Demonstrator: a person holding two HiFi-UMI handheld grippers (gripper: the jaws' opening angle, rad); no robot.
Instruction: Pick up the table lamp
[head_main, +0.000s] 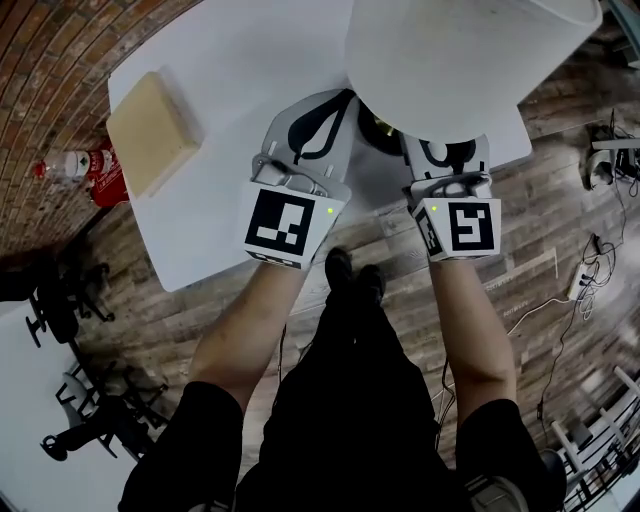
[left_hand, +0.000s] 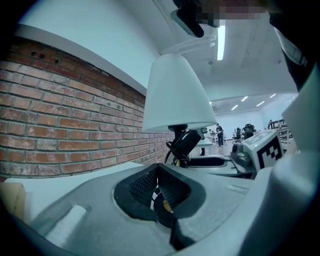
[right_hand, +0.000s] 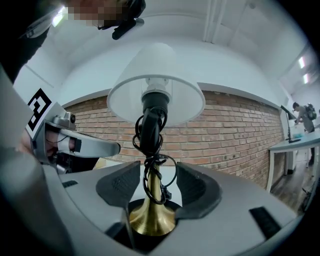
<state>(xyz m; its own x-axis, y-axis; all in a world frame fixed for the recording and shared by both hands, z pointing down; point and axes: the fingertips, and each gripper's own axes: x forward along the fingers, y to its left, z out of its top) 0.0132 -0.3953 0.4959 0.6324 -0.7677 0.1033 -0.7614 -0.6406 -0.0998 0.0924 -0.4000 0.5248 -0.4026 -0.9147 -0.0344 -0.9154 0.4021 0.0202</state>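
The table lamp has a white shade (head_main: 460, 55) and a flared brass stem (right_hand: 149, 215) with black cord (right_hand: 152, 165) wound round it. It stands on the white table (head_main: 230, 60). My right gripper (right_hand: 157, 186) is open, its two dark pads on either side of the brass stem without touching it. In the head view the right gripper (head_main: 447, 152) reaches under the shade, so its tips are hidden. My left gripper (left_hand: 157, 187) is just left of the lamp (left_hand: 175, 95), shut with nothing held. The head view shows the left gripper (head_main: 322, 125) beside the lamp base.
A tan block (head_main: 152, 130) lies on the table's left part. A bottle with a red label (head_main: 80, 170) lies on the wooden floor by the brick wall. Cables (head_main: 585, 285) and chairs (head_main: 60, 300) are on the floor around me.
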